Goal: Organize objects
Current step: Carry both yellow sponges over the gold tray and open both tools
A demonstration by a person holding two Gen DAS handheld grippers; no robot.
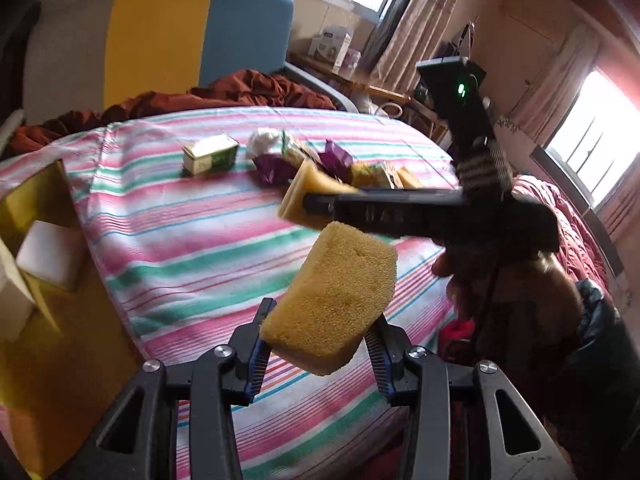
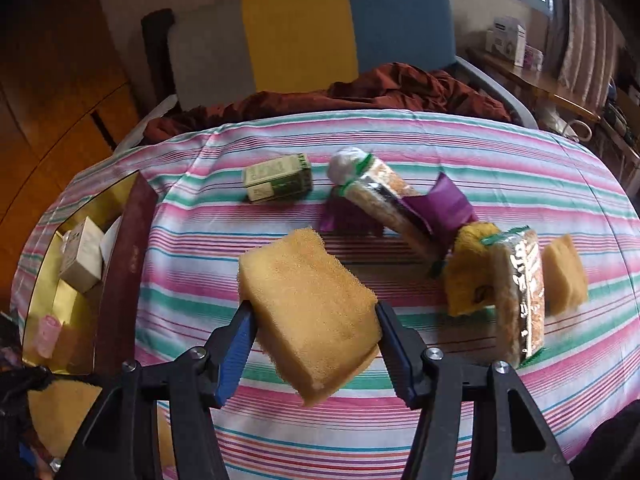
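Note:
My left gripper (image 1: 320, 324) is shut on a yellow sponge (image 1: 336, 296) and holds it above the striped bed sheet (image 1: 180, 240). My right gripper (image 2: 314, 312) is shut on another yellow sponge (image 2: 312, 312), also in the air. In the left wrist view the right gripper (image 1: 304, 200) reaches in from the right with its sponge (image 1: 304, 196) partly hidden behind it. On the sheet lie a green box (image 2: 278, 178), purple packets (image 2: 440, 204), wrapped scrub pads (image 2: 384, 200), a yellow cloth (image 2: 468, 272) and one more sponge (image 2: 566, 276).
An open yellow-lined box (image 2: 68, 280) with a dark red wall stands at the left and holds a small white carton (image 2: 82, 256) and a pink item (image 2: 46, 336). It also shows in the left wrist view (image 1: 48, 300). A rust blanket (image 2: 380, 88) and a yellow-blue headboard (image 2: 344, 24) lie behind.

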